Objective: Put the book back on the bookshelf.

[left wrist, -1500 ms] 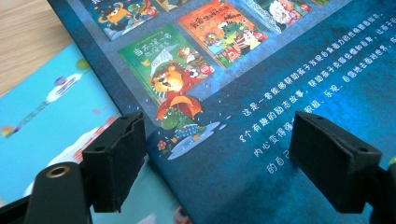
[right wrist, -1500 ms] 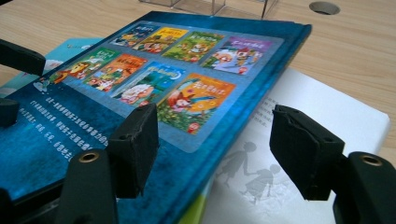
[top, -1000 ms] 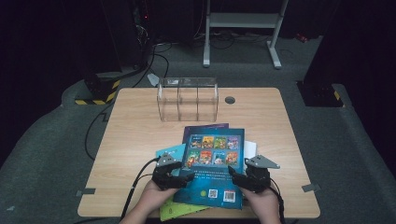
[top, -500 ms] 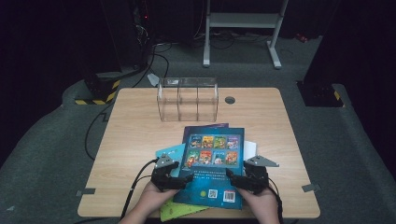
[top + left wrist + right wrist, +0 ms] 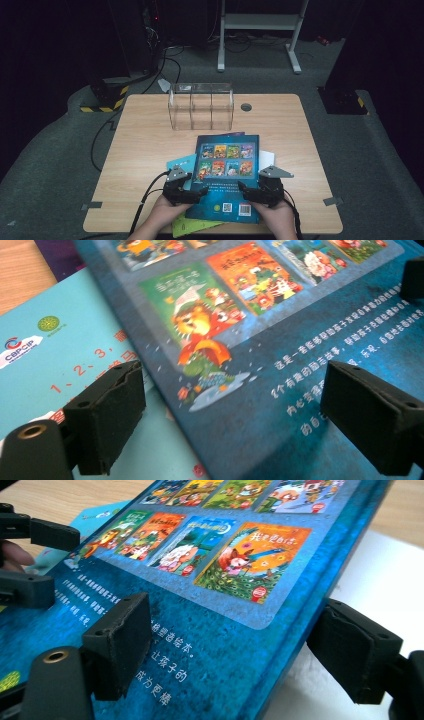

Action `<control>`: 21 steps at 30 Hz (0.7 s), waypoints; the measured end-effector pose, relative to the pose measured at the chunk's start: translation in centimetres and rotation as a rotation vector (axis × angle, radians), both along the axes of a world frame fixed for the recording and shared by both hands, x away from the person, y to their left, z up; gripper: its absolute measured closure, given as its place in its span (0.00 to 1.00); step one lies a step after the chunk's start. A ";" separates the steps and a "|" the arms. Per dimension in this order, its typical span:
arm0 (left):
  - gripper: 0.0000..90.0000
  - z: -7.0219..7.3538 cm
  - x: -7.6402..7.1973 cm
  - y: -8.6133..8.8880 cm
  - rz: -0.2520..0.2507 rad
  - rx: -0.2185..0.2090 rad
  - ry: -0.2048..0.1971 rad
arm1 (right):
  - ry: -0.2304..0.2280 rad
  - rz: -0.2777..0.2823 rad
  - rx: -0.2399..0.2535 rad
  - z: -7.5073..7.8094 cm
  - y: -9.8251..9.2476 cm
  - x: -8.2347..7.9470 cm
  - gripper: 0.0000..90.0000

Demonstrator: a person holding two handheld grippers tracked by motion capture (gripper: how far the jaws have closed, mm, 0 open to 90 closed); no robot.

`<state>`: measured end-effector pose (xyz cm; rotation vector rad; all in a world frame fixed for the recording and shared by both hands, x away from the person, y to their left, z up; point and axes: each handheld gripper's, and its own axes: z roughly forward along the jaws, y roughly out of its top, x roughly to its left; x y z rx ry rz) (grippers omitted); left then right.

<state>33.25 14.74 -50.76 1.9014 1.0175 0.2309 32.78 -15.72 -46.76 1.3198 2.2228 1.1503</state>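
the wooden surface (image 5: 150, 150) carries a clear divided organiser (image 5: 201, 106) at the far side. nearer, the dark blue picture book (image 5: 227, 175) lies flat atop other books, including a light blue book (image 5: 181, 163). the left tongs (image 5: 200, 192) and right tongs (image 5: 245, 191) have just been opening, jaws wide astride the book's edges, gripping nothing. the book seems freshly set down; filing it into the organiser probably remains.
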 end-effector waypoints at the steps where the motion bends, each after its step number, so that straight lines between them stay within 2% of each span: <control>1: 0.12 0.0 0.0 0.0 0.000 0.000 0.000 | -0.004 0.000 -0.007 0.1 0.1 0.1 0.22; 5: 0.11 0.0 0.0 0.0 0.009 -0.001 0.010 | -0.010 0.002 -0.016 0.1 0.4 0.7 0.23; 6: 0.11 0.0 0.1 0.0 0.008 -0.001 0.013 | 0.008 0.007 -0.007 0.0 0.2 1.1 0.23; 11: 0.11 0.1 0.1 0.0 0.010 0.000 0.019 | 0.027 0.013 0.006 0.0 -0.1 1.0 0.22; 12: 0.11 0.1 0.1 0.0 0.009 0.004 0.017 | 0.047 0.012 0.025 -0.1 -0.3 0.8 0.22; 16: 0.11 0.1 0.1 0.0 0.011 0.006 0.017 | 0.058 0.016 0.038 -0.3 -0.3 0.9 0.18; 17: 0.11 0.1 0.1 0.0 0.011 0.007 0.017 | 0.087 0.030 0.049 -0.4 0.0 1.1 0.17; 19: 0.11 0.1 0.1 0.0 0.010 0.007 0.017 | 0.113 0.042 0.065 -0.7 0.3 1.4 0.16; 20: 0.11 0.1 0.1 0.0 0.010 0.008 0.018 | 0.113 0.042 0.065 -0.7 0.3 1.4 0.16; 21: 0.11 0.1 0.1 0.0 0.010 0.008 0.019 | 0.063 0.023 0.039 -0.6 0.5 1.2 0.17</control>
